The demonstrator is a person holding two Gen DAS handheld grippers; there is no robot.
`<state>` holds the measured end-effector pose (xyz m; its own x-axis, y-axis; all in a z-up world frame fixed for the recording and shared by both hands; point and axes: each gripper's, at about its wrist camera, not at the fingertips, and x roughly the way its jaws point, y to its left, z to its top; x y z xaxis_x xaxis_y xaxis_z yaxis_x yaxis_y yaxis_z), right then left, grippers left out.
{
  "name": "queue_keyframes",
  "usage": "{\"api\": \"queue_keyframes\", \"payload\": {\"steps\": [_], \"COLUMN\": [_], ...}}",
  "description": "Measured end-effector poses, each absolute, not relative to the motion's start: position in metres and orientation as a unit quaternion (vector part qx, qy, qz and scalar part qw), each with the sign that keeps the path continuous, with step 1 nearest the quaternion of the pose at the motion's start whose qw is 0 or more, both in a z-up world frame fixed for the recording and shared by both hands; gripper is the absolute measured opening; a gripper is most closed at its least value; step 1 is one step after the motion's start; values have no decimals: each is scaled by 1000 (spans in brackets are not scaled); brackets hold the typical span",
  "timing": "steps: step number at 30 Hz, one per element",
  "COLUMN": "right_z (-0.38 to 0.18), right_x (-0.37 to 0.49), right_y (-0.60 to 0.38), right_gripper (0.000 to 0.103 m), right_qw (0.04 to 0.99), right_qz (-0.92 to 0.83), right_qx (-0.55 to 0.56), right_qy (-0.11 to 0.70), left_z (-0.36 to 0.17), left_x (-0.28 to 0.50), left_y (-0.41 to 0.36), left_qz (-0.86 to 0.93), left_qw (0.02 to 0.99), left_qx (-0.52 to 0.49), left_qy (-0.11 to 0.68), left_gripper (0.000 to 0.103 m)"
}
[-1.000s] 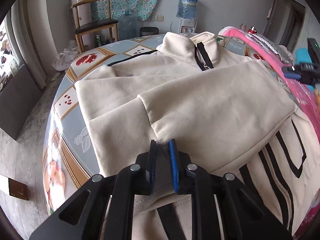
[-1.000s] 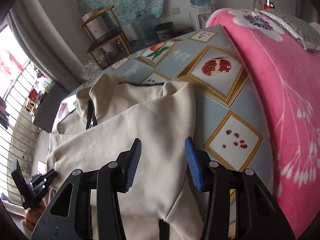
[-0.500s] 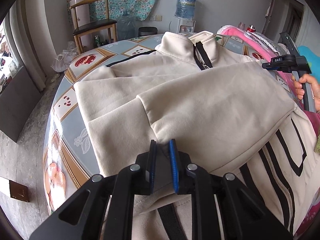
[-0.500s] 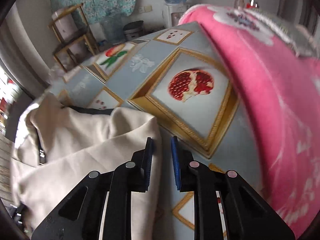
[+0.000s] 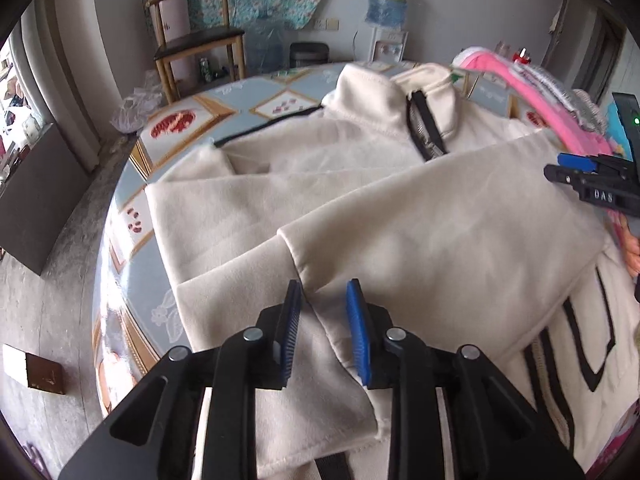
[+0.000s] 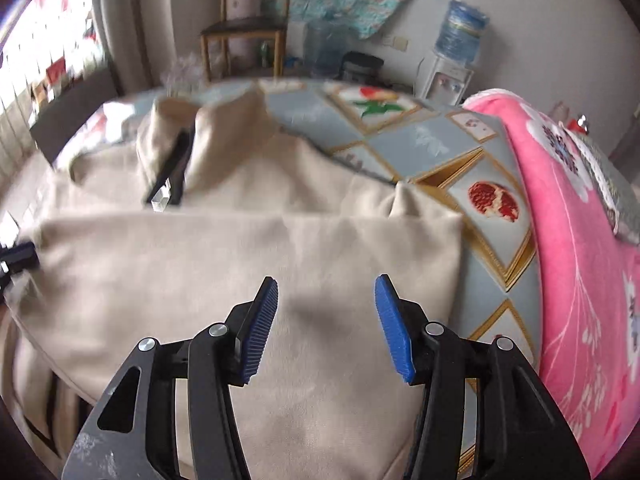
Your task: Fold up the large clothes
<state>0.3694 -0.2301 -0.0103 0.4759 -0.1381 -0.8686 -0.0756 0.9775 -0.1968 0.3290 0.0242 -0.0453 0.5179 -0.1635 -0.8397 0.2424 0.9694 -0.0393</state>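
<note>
A cream zip-up jacket (image 5: 400,216) with black trim lies spread on the round table (image 5: 132,216), both sleeves folded across its front. My left gripper (image 5: 322,316) is open, its jaws either side of the cuff edge of the upper sleeve, holding nothing. My right gripper (image 6: 326,316) is open and empty above the folded sleeve (image 6: 240,280) near the jacket's right shoulder. It also shows at the right edge of the left wrist view (image 5: 576,168). The collar (image 6: 192,140) stands up at the far side.
A pink flowered blanket (image 6: 580,240) is piled along the table's right side. The tablecloth (image 6: 492,200) has fruit-print tiles. A wooden chair (image 5: 192,40), a water dispenser (image 5: 386,20) and a bin stand by the far wall.
Both grippers have opened: the left let go of the sleeve cuff, the right was shut half a second ago. The right gripper swung back over the folded sleeve.
</note>
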Motion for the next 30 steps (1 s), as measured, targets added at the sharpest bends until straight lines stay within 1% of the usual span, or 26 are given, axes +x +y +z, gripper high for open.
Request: {"api": "queue_keyframes", "payload": {"steps": [4,9,12,13,14,15,19,20,23,27,28,29,30], "right_z": [-5,31,50,53,54,54,42,36,16,-5,-9,-13,-16], "right_x": [372,395,421,431,442,456,511,523,559,586,590,592,593], "right_y": [-234,-250,-261,-261,-259,-257,-243,-241,-230,-218,-218,-218,-217], "right_gripper": [51,55,58,58,59,59,59,59,59,59,56,51,48], "right_qw": [849,860,854,850,845,840,824,817,801,788,784,780,776], "right_qz": [-6,40,81,91,100,105,102,101,86,58,59,62,63], "right_qx": [-102,-9,92,116,135,147,174,186,192,175,179,182,181], "right_qy": [519,508,505,506,508,511,529,536,560,587,592,596,601], "left_z": [-38,-3,17,21,25,28,34,32,17,-10,-17,-23,-29], "left_x": [330,349,380,393,404,419,473,490,534,568,574,578,582], "left_y": [26,38,41,42,41,38,14,7,-11,-24,-26,-27,-27], "left_qz": [-127,-133,-136,-140,-139,-136,-168,-178,-170,-122,-109,-102,-95], "left_qw": [869,882,885,883,883,883,870,861,841,834,832,830,828], "left_qx": [46,27,-6,-22,-33,-40,-76,-92,-130,-147,-149,-150,-149], "left_qy": [476,452,446,447,448,447,457,467,497,517,522,527,532], "left_gripper": [23,25,37,44,47,48,62,63,63,63,63,63,62]}}
